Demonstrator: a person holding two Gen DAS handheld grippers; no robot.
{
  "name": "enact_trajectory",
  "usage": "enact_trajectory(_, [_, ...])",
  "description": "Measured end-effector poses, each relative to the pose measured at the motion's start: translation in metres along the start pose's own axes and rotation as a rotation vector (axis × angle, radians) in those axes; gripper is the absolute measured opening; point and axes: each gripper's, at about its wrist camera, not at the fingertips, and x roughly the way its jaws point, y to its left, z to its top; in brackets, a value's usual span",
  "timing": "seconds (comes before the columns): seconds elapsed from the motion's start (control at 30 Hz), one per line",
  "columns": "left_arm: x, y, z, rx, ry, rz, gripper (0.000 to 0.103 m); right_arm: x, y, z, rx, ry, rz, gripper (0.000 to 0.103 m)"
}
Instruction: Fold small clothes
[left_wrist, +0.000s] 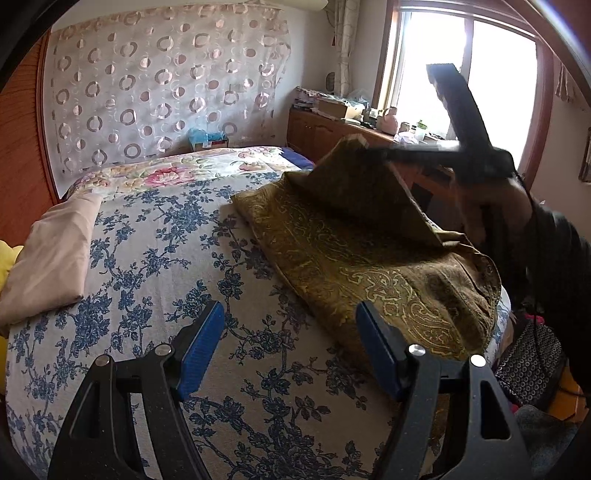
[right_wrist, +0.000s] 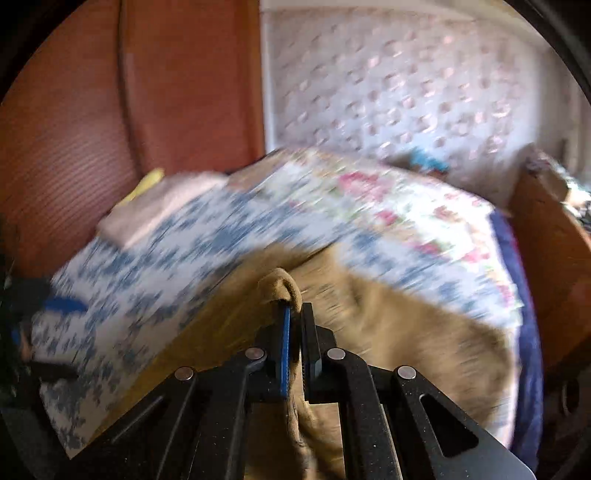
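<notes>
An olive-gold paisley garment (left_wrist: 354, 258) lies on the right side of the bed. Its far edge is lifted off the bed by my right gripper (left_wrist: 373, 149), which a hand holds at the right of the left wrist view. In the right wrist view the right gripper (right_wrist: 293, 308) is shut on a fold of that brown-gold cloth (right_wrist: 280, 288), which hangs between and below the pads. My left gripper (left_wrist: 291, 314) hovers open over the bedspread at the garment's near left edge, with nothing between its blue pads (left_wrist: 201, 349).
The bed has a blue-flowered cover (left_wrist: 147, 280). A folded beige cloth (left_wrist: 55, 254) lies at its left edge, with something yellow beside it. A wooden headboard (left_wrist: 22, 155), a patterned curtain (left_wrist: 166, 88), a cluttered sideboard (left_wrist: 332, 129) and a window stand behind. Bags (left_wrist: 532, 362) sit at the right.
</notes>
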Motion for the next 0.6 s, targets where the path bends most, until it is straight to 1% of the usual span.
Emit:
enact_trajectory(0.07, [0.0,-0.001,0.0,0.001,0.001,-0.003,0.074,-0.008,-0.02,0.01,0.021,-0.016,-0.062,0.005])
enact_trajectory(0.17, [0.0,-0.002,-0.001,0.003,0.001,-0.005,0.074,-0.009,-0.048,0.021,0.055,-0.006,-0.151,0.005])
enact_trajectory(0.27, [-0.001,-0.001,-0.001,0.002,0.002,-0.008,0.074,0.001,-0.079,0.028,0.108,0.03,-0.255,0.005])
enact_trajectory(0.4, [0.001,-0.001,-0.001,0.001,0.005,-0.008,0.074,0.017,-0.11,0.026,0.191,0.063,-0.404,0.005])
enact_trajectory(0.43, [0.001,-0.001,-0.002,0.001,0.006,-0.009,0.074,0.019,-0.117,0.025,0.224,0.07,-0.453,0.011])
enact_trajectory(0.47, [0.001,-0.001,-0.002,0.001,0.007,-0.011,0.074,0.02,-0.121,0.024,0.246,0.075,-0.483,0.014])
enact_trajectory(0.5, [0.001,-0.001,-0.002,0.001,0.007,-0.011,0.074,0.02,-0.122,0.023,0.256,0.072,-0.491,0.022])
enact_trajectory(0.53, [0.001,-0.001,-0.002,0.001,0.007,-0.012,0.074,0.019,-0.121,0.022,0.26,0.064,-0.493,0.028])
enact_trajectory(0.6, [0.002,-0.002,-0.002,0.0,0.008,-0.013,0.074,0.016,-0.115,0.018,0.261,0.061,-0.475,0.029])
